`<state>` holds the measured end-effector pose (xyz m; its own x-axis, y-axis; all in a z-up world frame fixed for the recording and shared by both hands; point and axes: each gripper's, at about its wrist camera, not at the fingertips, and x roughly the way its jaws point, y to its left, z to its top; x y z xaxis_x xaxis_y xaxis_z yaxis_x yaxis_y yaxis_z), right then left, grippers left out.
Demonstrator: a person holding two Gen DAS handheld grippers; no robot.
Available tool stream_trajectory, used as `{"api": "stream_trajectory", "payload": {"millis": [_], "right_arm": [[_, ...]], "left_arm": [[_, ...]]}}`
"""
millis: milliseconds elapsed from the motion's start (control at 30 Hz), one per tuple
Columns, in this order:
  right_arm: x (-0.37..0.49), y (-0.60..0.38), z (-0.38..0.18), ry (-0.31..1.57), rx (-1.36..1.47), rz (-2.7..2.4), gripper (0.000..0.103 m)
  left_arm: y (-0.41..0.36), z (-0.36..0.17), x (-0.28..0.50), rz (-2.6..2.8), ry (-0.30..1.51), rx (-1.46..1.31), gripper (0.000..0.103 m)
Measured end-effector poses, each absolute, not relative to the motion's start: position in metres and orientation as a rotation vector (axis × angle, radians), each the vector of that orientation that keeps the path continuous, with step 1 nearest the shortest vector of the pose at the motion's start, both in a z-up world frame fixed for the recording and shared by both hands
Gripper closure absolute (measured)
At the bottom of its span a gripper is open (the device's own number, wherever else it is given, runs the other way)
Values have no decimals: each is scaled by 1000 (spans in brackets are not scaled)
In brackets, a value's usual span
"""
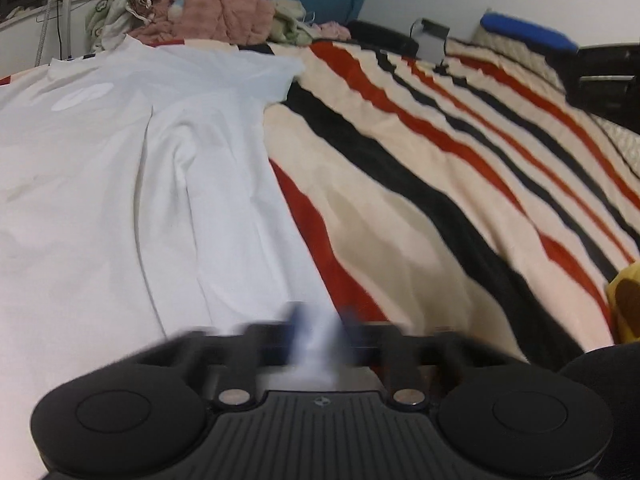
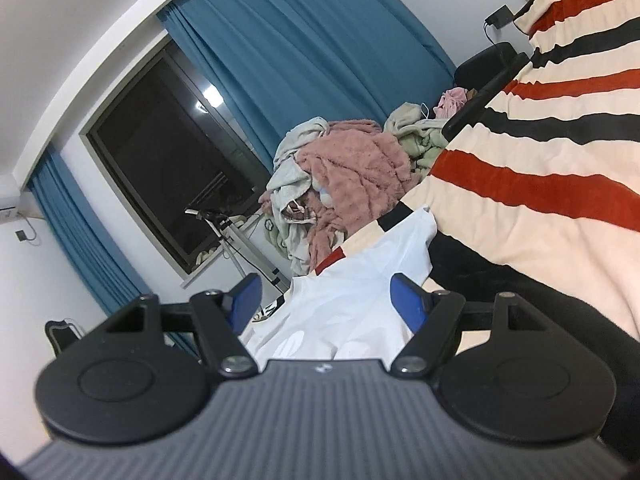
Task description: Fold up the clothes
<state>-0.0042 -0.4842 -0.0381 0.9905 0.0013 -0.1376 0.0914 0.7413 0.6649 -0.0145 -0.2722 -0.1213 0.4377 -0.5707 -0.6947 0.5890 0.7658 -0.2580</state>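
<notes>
White shirt spread flat on the striped blanket; your left gripper pinches its near edge, your right gripper stands open above it.

Your left gripper [image 1: 320,338] is motion-blurred: the blue pads appear pressed together on a raised tuft of the white shirt [image 1: 132,184], though the smear keeps you from seeing the contact cleanly. The shirt is thin, smooth cloth with long soft creases and a faint pale oval print; it lies on a plush blanket [image 1: 440,184] banded in cream, red and black. Its left side runs out of frame. Your right gripper [image 2: 326,304] has its blue pads spread wide, nothing between them, the shirt's sleeve end lying beyond. A heap of fuzzy pink and pale green laundry [image 2: 352,176] sits at the blanket's far edge before pleated blue curtains [image 2: 304,48].
</notes>
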Motion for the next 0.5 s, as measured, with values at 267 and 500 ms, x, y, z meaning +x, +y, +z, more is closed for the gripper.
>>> {"api": "stream_trajectory", "payload": {"millis": [267, 500], "right_arm": [[-14, -482, -34, 50, 737, 29, 29], [-11, -475, -32, 76, 694, 64, 29]], "left_arm": [[-292, -113, 2, -858, 907, -125, 103], [-299, -114, 5, -849, 915, -34, 66]]}}
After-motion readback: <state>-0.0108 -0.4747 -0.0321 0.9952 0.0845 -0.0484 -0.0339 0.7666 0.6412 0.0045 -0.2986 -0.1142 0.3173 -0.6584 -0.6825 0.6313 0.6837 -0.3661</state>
